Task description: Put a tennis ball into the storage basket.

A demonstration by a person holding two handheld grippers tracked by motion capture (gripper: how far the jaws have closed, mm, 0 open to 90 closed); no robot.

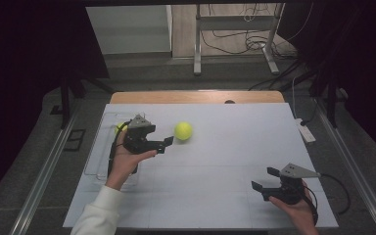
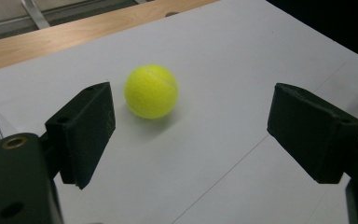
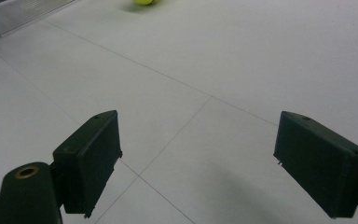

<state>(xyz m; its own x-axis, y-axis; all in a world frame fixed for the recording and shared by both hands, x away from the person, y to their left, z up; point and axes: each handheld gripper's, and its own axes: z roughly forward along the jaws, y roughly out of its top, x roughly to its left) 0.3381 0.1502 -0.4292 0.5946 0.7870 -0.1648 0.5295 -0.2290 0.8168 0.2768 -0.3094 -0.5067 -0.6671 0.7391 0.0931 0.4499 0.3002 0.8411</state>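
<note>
- High view, left of the frame: a clear tray (image 1: 94, 161) lies on the left edge of the white table (image 1: 215, 161), with a second yellow ball (image 1: 120, 128) at its far end, partly hidden behind the left gripper.
- Left of centre in the same view, a hand (image 1: 125, 161) in a white sleeve (image 1: 97, 213) holds the left gripper (image 1: 167, 142) above the tray's right side; its jaws point right, toward a tennis ball (image 1: 183, 130) lying on the table just beyond the jaw tips.
- Left gripper view: the jaws stand wide apart with nothing between them; the ball (image 2: 151, 91) lies on the table ahead, in the upper left-centre of the frame, nearer the left jaw and touching neither.
- High view, top centre: a strip of bare wood (image 1: 196, 97) shows along the table's far edge.
- Lower right of the high view: the other hand (image 1: 298, 205) holds the right gripper (image 1: 265, 178) low over the table, jaws pointing left, well apart from the ball.
- Right gripper view: the jaws are spread wide and hold nothing, with white tabletop between them; the ball (image 3: 144, 2) is cut by the top edge of the frame, far off.
</note>
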